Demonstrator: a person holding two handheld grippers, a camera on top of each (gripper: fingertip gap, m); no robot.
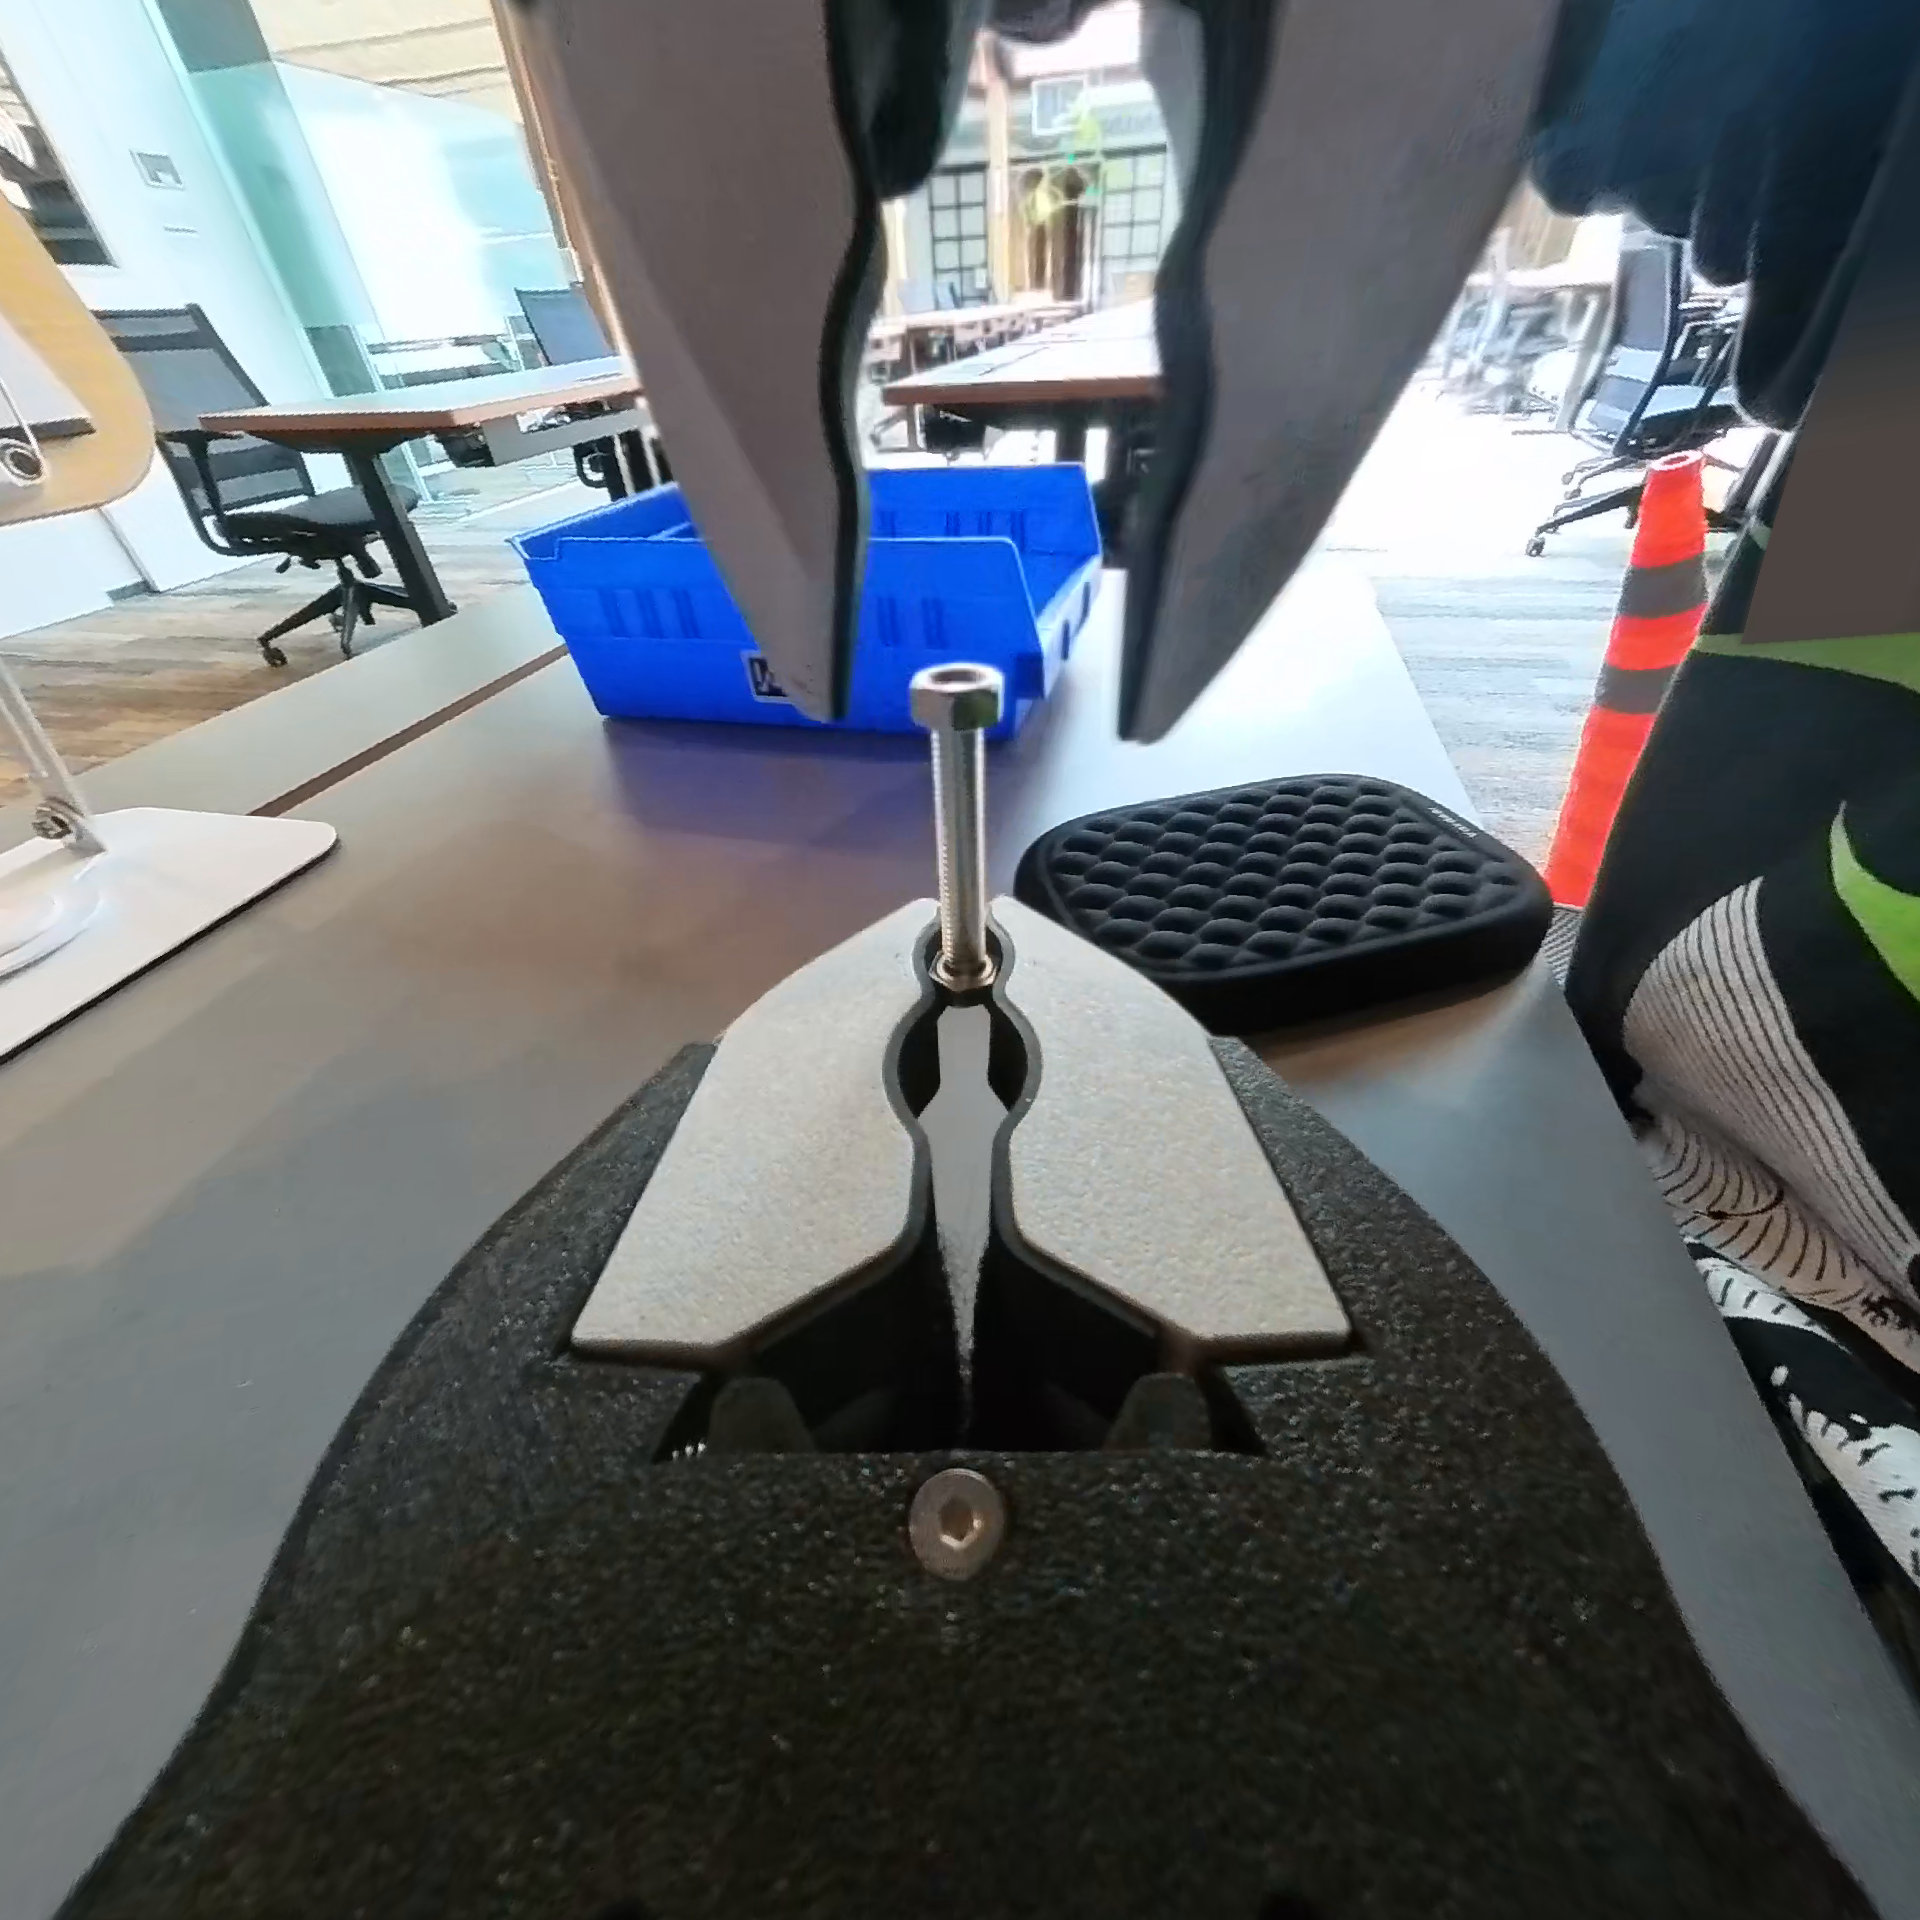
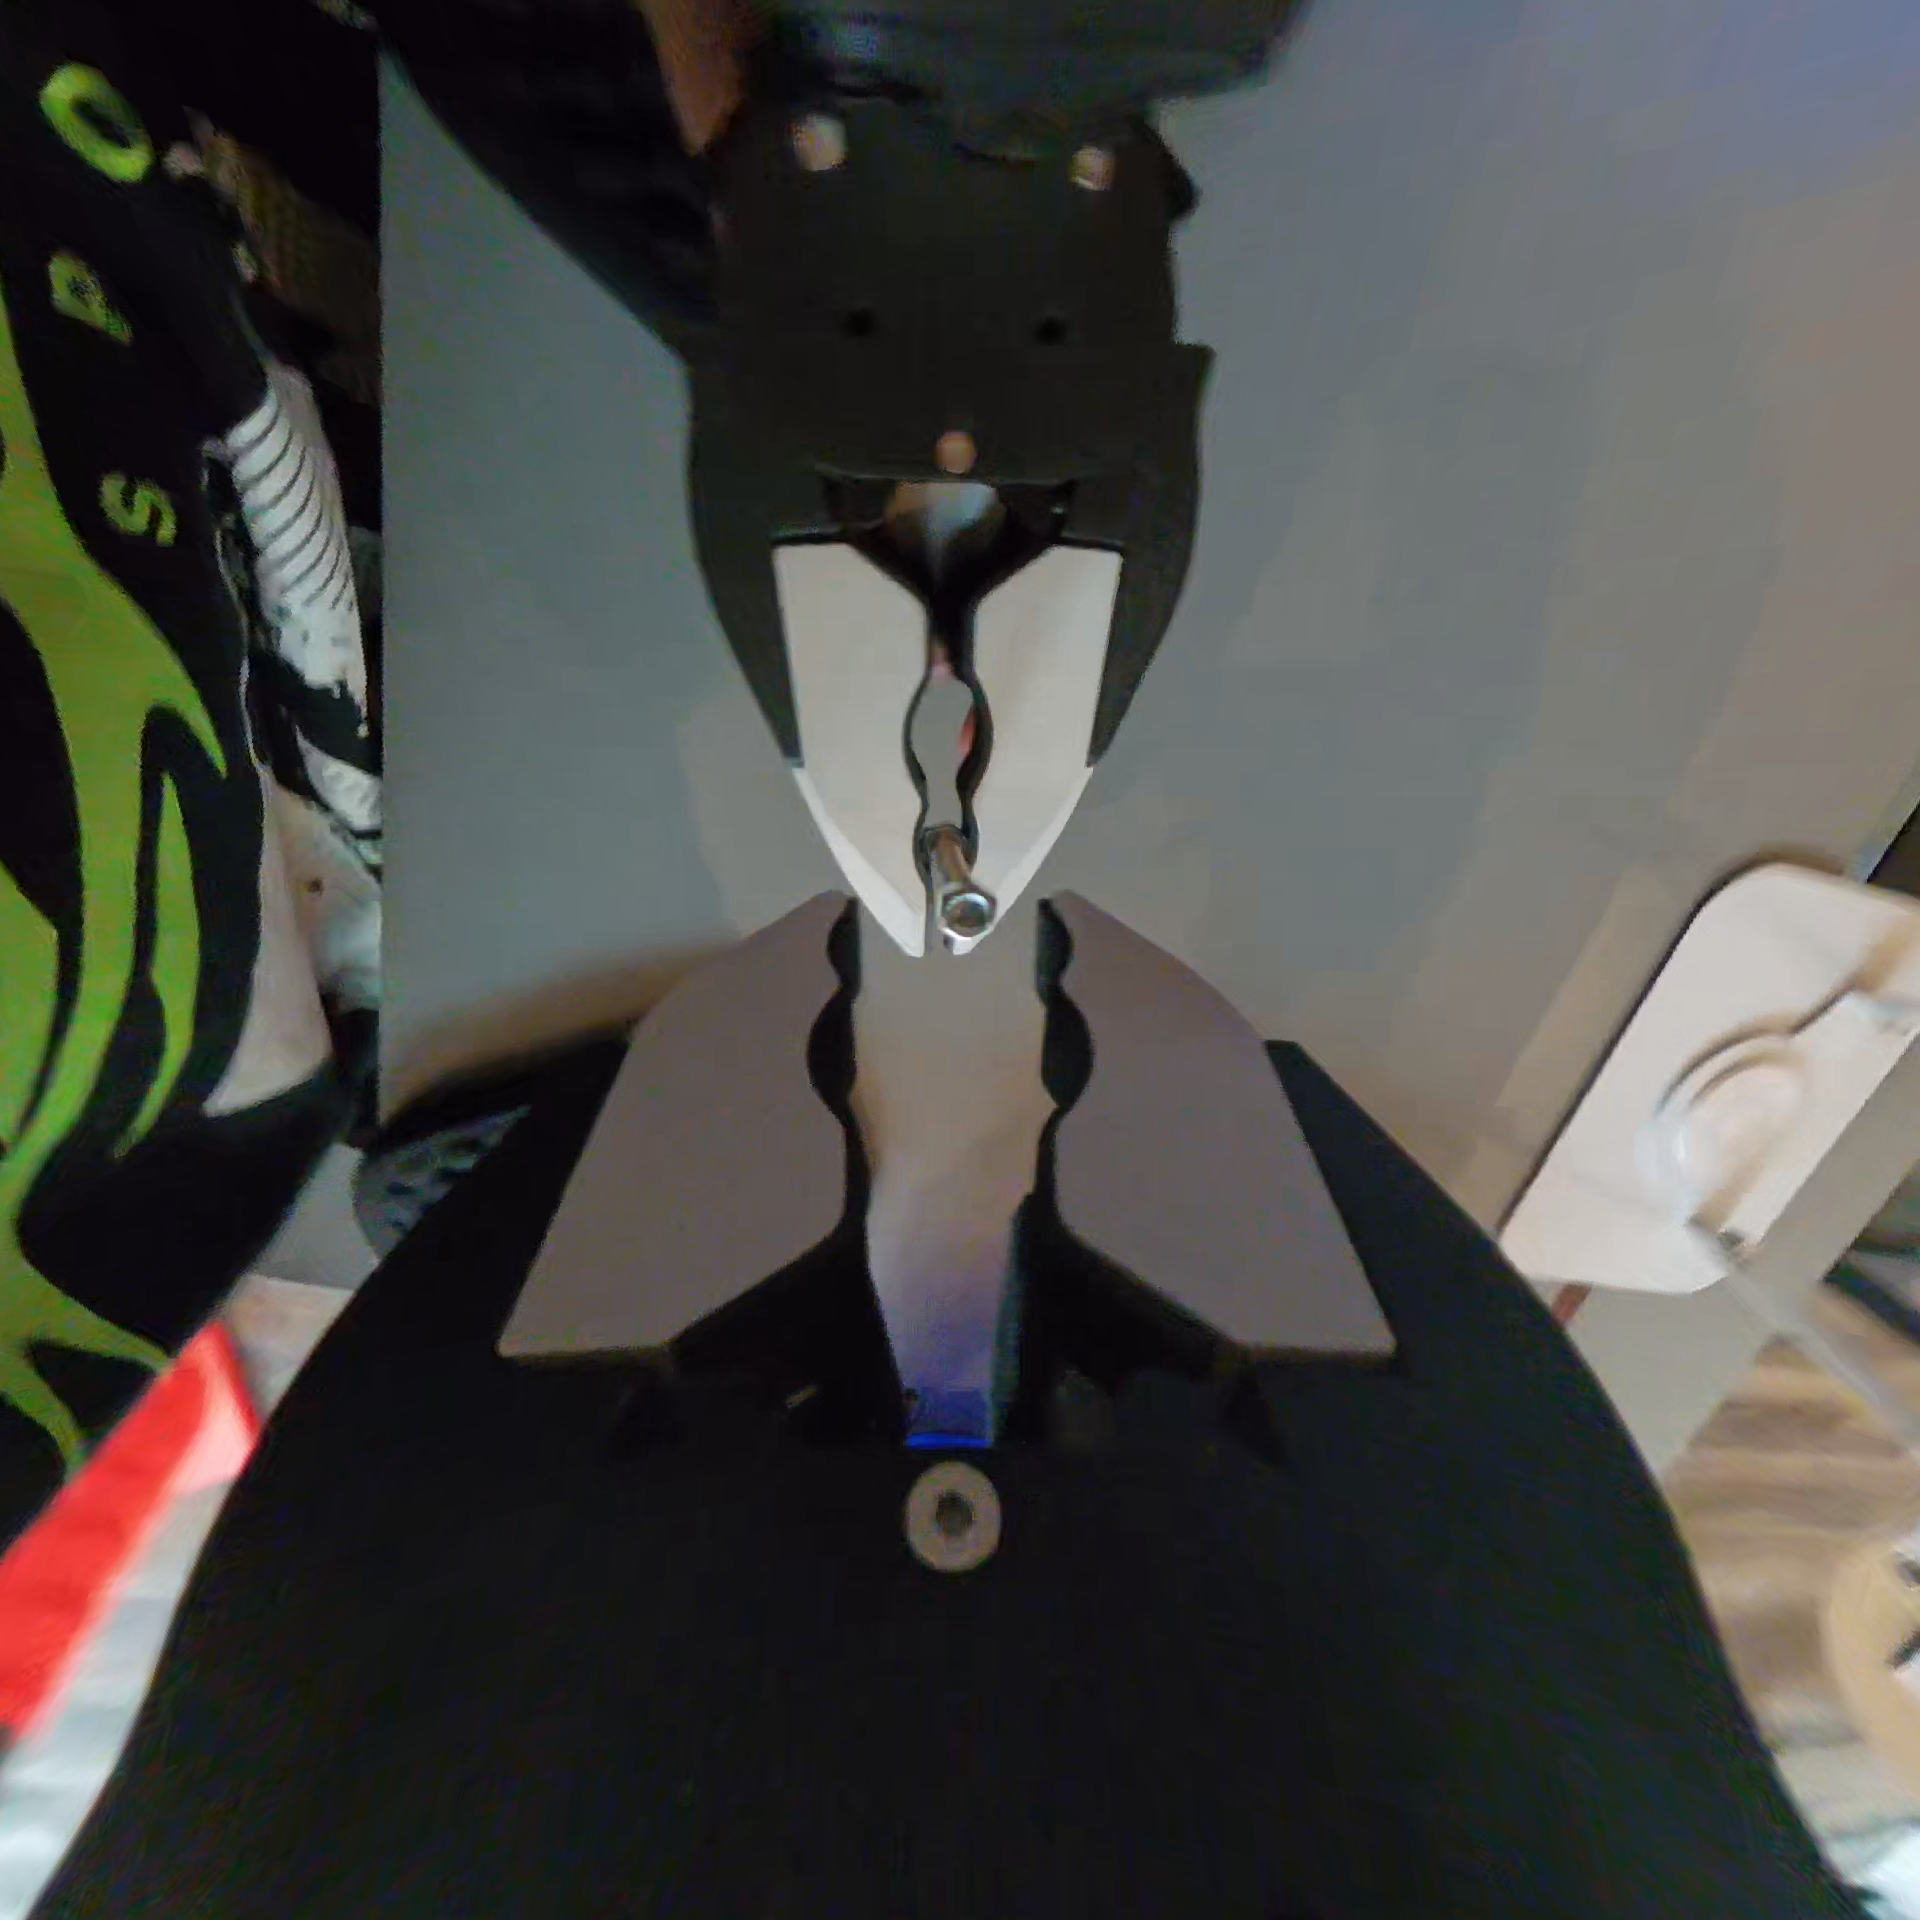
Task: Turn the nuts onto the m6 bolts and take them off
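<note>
Left gripper [image 1: 961, 971] clamps the bolt [image 1: 958, 821] upright, mid-frame; right gripper [image 1: 977, 717] hangs open above. Closing off-centre could knock the bolt askew.

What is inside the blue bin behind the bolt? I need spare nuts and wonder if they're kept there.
The blue bin shows only its walls and a divider from this low angle. Its floor is hidden behind its front wall and the right tool's fingers, so any contents can't be seen.

Two close wrist views, facing each other, both sharing the bolt [image 1: 958, 821] between them.
</note>
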